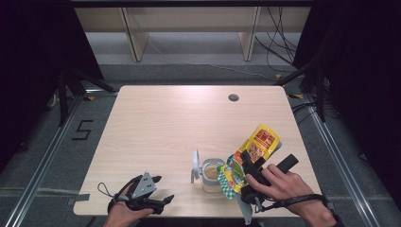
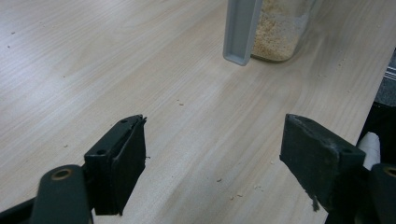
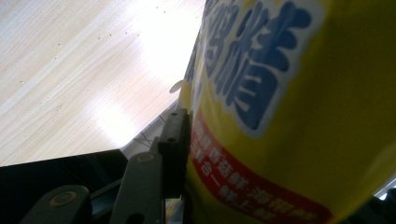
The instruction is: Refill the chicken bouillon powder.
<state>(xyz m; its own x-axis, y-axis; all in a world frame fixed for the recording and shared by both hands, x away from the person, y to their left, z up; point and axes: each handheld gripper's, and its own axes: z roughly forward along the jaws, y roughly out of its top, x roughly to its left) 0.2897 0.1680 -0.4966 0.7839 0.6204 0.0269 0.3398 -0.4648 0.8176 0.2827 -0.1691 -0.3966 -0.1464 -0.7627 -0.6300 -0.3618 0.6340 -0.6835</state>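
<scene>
My right gripper (image 1: 250, 164) is shut on a yellow snack bag (image 1: 259, 143), held tilted with its green-checked end (image 1: 228, 182) down at the mouth of a glass jar (image 1: 212, 176). The jar holds beige crumbs, and its grey lid (image 1: 195, 165) stands flipped open on the left. In the right gripper view the bag (image 3: 280, 116) presses against one black jaw pad (image 3: 175, 140) and hides the other. My left gripper (image 1: 163, 188) rests open near the table's front left edge. Its jaws (image 2: 215, 135) are wide apart with nothing between them, pointing toward the jar (image 2: 278, 32) and lid (image 2: 240, 28).
The wooden table (image 1: 165, 123) has a round cable hole (image 1: 233, 98) at the back right. Small crumbs lie scattered on the wood in front of my left gripper. Shelving and loose cables stand on the floor beyond the table.
</scene>
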